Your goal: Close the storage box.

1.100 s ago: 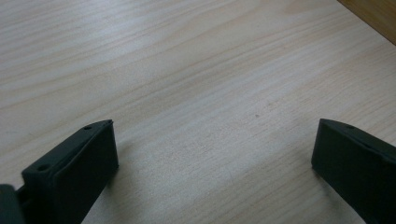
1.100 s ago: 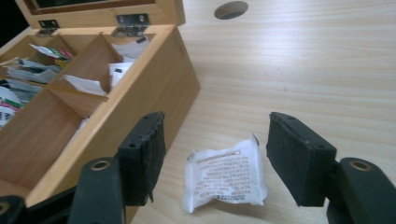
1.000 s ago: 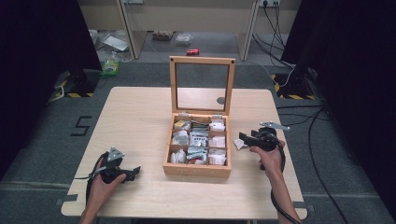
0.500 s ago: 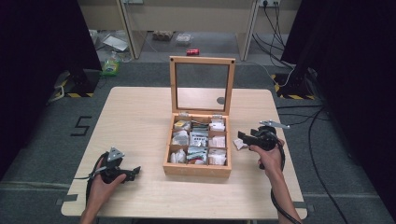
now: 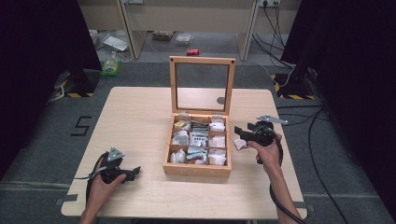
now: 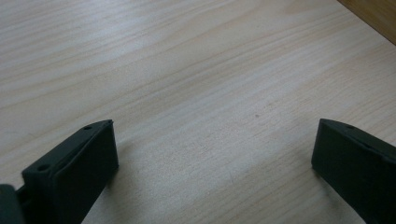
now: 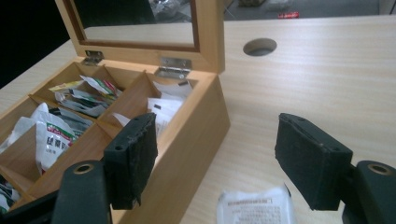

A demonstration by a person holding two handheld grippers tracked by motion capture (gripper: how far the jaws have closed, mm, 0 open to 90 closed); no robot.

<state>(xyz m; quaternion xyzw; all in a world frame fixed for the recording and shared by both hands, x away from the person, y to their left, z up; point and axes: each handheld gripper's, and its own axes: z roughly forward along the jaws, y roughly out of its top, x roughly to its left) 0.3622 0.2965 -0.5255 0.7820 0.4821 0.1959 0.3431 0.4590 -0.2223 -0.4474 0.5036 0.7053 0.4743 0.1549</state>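
A wooden box [image 5: 196,169] stands mid-table, its glass lid [image 5: 201,60] upright, its compartments full of white sachets [image 5: 198,139]. My right gripper [image 5: 239,132] hovers just right of the box, pointing left. Its jaws have just been opening and now stand open, gripping nothing. A white sachet [image 5: 239,143] lies on the table below them. In the right gripper view that sachet [image 7: 257,205] sits low between the jaws of my right gripper [image 7: 215,135], beside the box wall [image 7: 201,121]. My left gripper [image 5: 137,172] rests open at the front left; in its own view the left gripper [image 6: 215,135] spans bare wood.
The table [image 5: 140,116] has a round cable hole [image 5: 221,100] behind the box on the right. Cables trail from both grippers. The floor beyond holds cables, a red can [image 5: 192,52] and clutter.
The right gripper's jaws stand slightly wider than before and the hand has barely shifted. The left hand and the box have not moved.
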